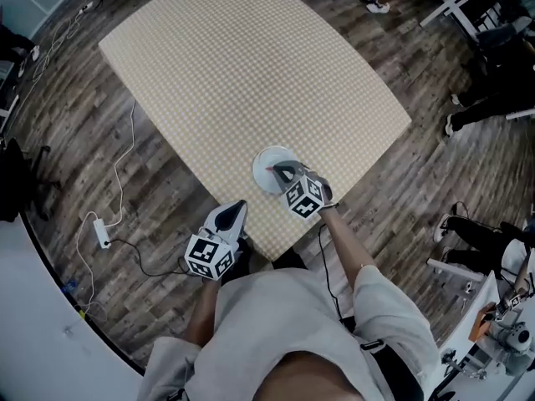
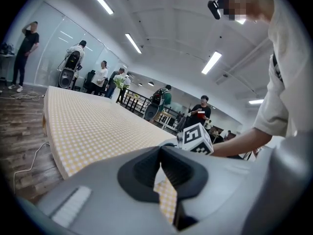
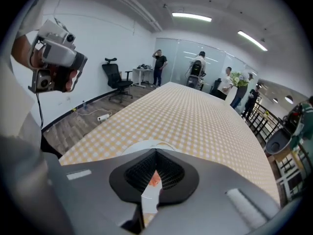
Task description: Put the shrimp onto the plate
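on the white plate [image 1: 262, 178], shrimp [image 3: 153, 179], heading unclear, beneath clenched empty right hand-held gripper [image 3: 156, 152]

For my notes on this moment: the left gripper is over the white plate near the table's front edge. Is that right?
Not quite. It is the right gripper that is over the white plate near the table's front edge. The left gripper is away from the plate, by the table's edge. The head view shows this.

Orange shrimp [image 3: 155, 180], on white plate [image 1: 260, 160]
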`<state>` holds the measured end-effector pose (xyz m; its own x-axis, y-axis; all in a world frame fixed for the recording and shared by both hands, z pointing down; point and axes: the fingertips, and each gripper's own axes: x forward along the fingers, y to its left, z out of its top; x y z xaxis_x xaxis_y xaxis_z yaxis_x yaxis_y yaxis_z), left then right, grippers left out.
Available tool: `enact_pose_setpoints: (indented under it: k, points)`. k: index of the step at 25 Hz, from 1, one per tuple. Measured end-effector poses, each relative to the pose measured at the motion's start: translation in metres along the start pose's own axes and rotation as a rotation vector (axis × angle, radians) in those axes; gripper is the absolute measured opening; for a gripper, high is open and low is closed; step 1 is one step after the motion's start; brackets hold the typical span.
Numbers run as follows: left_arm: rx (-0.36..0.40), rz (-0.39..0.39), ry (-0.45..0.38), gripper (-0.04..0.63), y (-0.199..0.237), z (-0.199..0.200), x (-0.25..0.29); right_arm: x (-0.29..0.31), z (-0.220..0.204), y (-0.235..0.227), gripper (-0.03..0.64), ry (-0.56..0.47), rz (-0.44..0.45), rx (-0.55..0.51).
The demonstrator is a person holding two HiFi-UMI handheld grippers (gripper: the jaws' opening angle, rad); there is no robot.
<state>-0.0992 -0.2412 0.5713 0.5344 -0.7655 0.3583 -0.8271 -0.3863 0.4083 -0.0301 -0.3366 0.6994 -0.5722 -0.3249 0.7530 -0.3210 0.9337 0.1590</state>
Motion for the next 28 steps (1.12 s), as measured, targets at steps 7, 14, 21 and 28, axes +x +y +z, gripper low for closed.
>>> enact_pose_setpoints:
  k: [7,14,21,28]
  points:
    - [0.086,-0.027,-0.057,0.011,-0.015,0.039,0.023,-0.031,0.017,-0.041,-0.002,-0.167,-0.095,0.323]
    - [0.149,-0.076,-0.110,0.011,-0.033,0.066,0.020,-0.071,0.026,-0.055,-0.002,-0.320,-0.168,0.575]
    - [0.184,-0.138,-0.155,0.011,-0.037,0.084,0.004,-0.111,0.049,-0.054,-0.002,-0.473,-0.263,0.718]
    - [0.223,-0.220,-0.158,0.011,-0.031,0.089,-0.024,-0.140,0.083,-0.023,-0.002,-0.533,-0.371,0.679]
